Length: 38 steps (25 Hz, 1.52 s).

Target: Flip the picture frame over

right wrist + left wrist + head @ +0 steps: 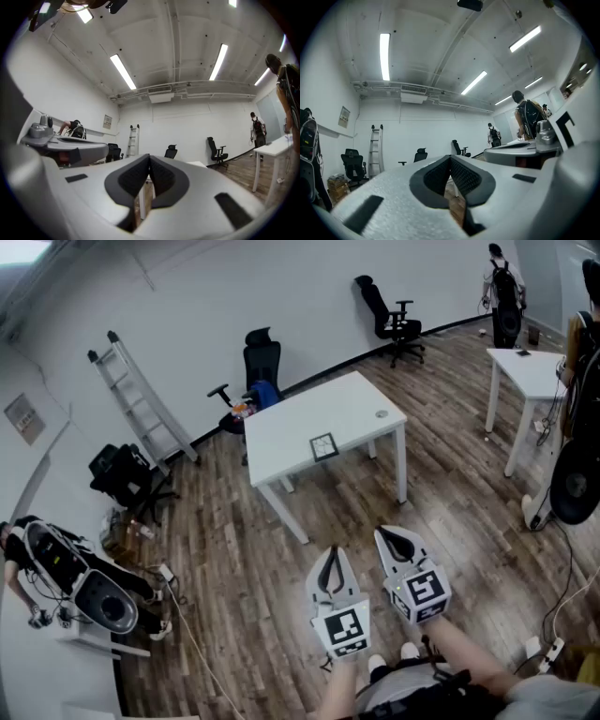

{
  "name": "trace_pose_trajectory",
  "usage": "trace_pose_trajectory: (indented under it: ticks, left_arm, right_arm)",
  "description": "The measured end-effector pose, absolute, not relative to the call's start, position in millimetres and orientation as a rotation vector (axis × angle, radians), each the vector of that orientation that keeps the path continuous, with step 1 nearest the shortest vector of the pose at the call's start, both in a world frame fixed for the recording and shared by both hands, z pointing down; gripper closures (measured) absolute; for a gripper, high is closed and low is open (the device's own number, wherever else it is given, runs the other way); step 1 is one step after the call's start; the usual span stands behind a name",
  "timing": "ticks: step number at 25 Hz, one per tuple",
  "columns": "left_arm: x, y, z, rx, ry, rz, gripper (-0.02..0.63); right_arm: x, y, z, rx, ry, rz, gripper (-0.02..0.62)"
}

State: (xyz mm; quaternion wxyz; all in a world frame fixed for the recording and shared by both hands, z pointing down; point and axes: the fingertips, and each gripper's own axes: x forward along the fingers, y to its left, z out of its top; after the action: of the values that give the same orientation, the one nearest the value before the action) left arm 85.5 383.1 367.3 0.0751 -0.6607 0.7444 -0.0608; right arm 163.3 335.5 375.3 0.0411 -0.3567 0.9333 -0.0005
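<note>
A small dark-rimmed picture frame [323, 446] lies flat near the front edge of a white table [291, 423] ahead of me in the head view. Both grippers are held side by side well short of the table, over the wood floor. My left gripper [330, 553] is shut with nothing between its jaws; my right gripper [395, 537] is shut and empty too. In the left gripper view the closed left gripper [450, 159] points level toward the far wall. In the right gripper view the closed right gripper [149, 157] does the same, and the table's leg [140, 206] shows just below its tips.
A small round object [381, 413] sits at the table's right end. Behind it stand a black office chair [261, 371], a ladder [141, 404] against the wall and another chair [392, 320]. A second white table [530, 376] and a standing person [504, 292] are at right. Equipment [84, 582] lies at left.
</note>
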Motion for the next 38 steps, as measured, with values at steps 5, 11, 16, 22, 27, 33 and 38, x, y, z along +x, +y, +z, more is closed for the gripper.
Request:
trace_pose_trajectory:
  ticks: [5,11,16,22,27,33,38]
  left_arm:
    - [90,376,369,-1.986,2.235,-0.154,0.603]
    - [94,373,373,-1.986,2.235,-0.183,0.603]
    - [101,363,375,-1.992,2.239,-0.158,0.603]
    - [111,350,375,-1.979,2.258,-0.183,0.603]
    - [113,342,378,-1.956,2.279,-0.212,0.603]
    - [107,328,389,-1.964,2.308,-0.161,0.603]
    - [87,297,391,-1.980,2.303,-0.146,0.603]
  right_arm:
    - [166,330,379,-1.085,2.861,-0.019,0.591]
    - [170,326,385,-1.087,2.865,-0.026,0.591]
    - [176,318,383,-1.059,2.845,-0.025,0.591]
    - [185,305,381,-1.034,2.853,-0.053,0.591]
    - [190,289,387,-1.031,2.857,-0.058,0.591]
    - [185,277,398,-1.037,2.874,-0.081,0.591]
    - [169,248,399,-1.059,2.869,-0.073,0.591]
